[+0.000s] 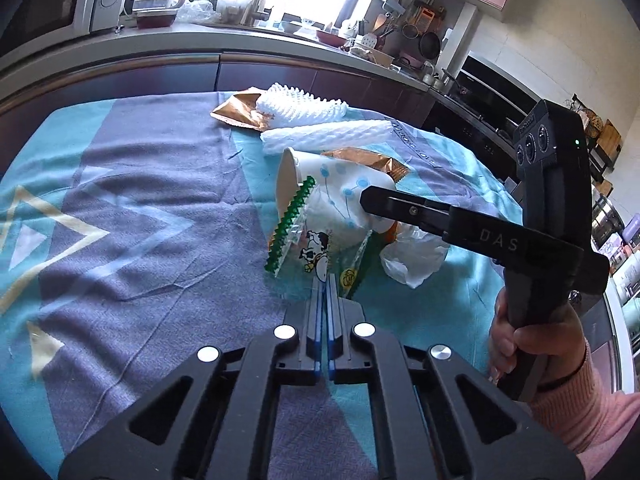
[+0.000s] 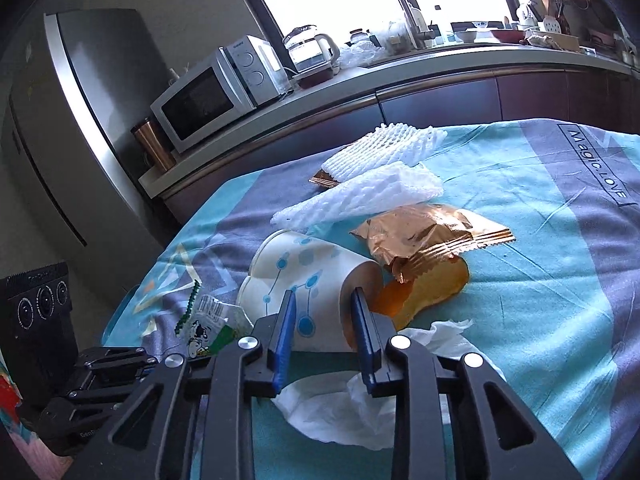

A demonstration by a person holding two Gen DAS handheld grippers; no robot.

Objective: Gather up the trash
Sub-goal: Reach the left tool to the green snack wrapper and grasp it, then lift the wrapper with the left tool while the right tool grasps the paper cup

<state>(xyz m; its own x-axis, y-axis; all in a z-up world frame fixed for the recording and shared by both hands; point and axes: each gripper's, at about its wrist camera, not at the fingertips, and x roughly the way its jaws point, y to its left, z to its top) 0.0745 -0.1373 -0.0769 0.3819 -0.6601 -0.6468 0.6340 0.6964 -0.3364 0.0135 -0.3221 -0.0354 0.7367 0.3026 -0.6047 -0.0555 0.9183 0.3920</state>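
A white paper cup (image 2: 304, 264) with blue dots lies on its side on the teal and grey tablecloth (image 2: 540, 240). My right gripper (image 2: 322, 300) straddles its base end, both blue pads pressing the cup wall. In the left wrist view that cup (image 1: 320, 176) shows with the right gripper's finger (image 1: 384, 202) across it. A clear plastic wrapper (image 1: 296, 224) with a green zigzag edge and a cartoon dog leans against the cup. My left gripper (image 1: 325, 282) is shut on the wrapper's near edge, pads together. The wrapper (image 2: 204, 320) also shows left of the cup.
Two white foam nets (image 2: 372, 196), a copper foil packet (image 2: 424, 236), an orange peel (image 2: 432, 288) and a crumpled tissue (image 2: 340, 408) lie around the cup. A counter with a microwave (image 2: 208, 96) and a kettle (image 2: 312, 52) runs behind the table. A fridge (image 2: 72, 120) stands at the left.
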